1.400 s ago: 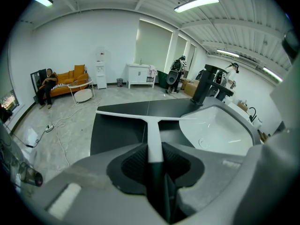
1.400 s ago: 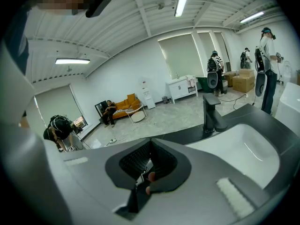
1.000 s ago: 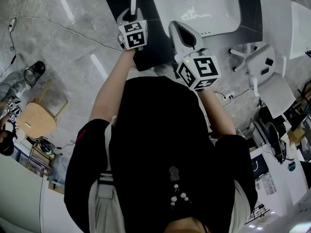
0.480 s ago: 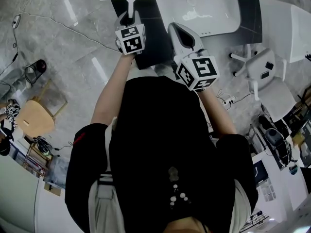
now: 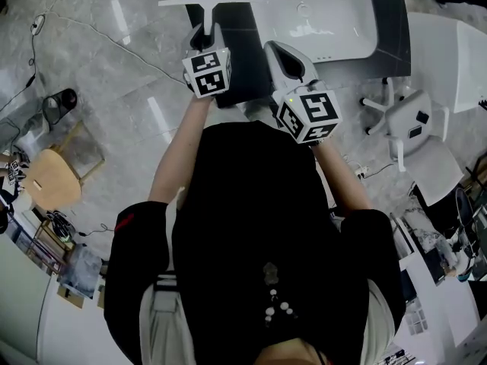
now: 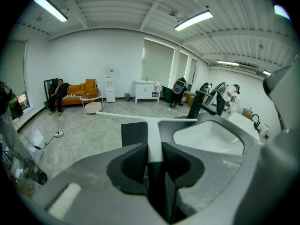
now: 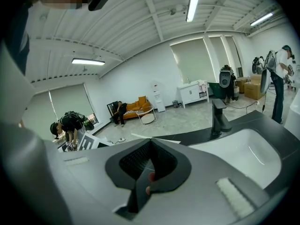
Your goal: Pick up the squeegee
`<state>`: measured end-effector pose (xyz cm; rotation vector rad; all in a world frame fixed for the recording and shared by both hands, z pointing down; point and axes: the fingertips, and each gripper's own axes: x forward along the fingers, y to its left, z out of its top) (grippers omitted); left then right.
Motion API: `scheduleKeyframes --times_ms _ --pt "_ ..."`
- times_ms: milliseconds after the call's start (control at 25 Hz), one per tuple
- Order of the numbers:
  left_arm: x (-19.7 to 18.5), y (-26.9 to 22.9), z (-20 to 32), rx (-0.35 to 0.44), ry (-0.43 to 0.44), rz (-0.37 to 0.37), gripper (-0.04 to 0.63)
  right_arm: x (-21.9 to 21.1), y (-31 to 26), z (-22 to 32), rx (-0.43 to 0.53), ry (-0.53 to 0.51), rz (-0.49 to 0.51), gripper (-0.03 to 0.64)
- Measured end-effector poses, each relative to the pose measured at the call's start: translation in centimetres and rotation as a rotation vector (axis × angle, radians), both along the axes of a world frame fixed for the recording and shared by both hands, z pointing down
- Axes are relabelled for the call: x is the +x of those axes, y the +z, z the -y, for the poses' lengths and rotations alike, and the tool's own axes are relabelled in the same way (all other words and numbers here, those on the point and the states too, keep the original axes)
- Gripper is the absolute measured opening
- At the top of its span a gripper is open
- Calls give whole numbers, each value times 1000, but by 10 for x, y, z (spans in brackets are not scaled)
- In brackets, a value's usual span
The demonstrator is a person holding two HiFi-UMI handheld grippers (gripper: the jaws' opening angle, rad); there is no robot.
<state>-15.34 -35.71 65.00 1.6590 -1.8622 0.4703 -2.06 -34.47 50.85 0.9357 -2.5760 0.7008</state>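
Observation:
The white T-shaped squeegee (image 5: 207,2) hangs above the left end of the dark counter (image 5: 236,59), blade pointing away from me. My left gripper (image 5: 205,32) is shut on its handle. In the left gripper view the handle (image 6: 154,142) runs straight out between the ribbed pads (image 6: 136,161), and the blade (image 6: 140,117) lies crosswise ahead. My right gripper (image 5: 278,46) hovers beside it over the counter, near the white sink (image 5: 358,21). In the right gripper view its jaws (image 7: 150,146) are shut with nothing between them.
A black faucet (image 7: 218,116) stands behind the sink basin (image 7: 248,156). White chairs (image 5: 407,112) are to the right and a wooden stool (image 5: 52,182) to the left. A cable (image 5: 91,36) crosses the marble floor. A person sits on an orange sofa (image 6: 75,89) far off.
The left gripper has risen a little with the squeegee still in its jaws. The right gripper has drifted slightly beside it.

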Motion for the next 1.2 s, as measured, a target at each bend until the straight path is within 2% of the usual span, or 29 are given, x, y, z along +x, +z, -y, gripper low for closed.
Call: scheduleKeyframes --times_ms 800,1200 --pt "-21 -95 -34 160 -136 94 100 -12 -37 -14 112 -151 91 2" --pt "-20 -136 -40 239 -157 122 100 -5 -69 -6 182 -153 124 2"
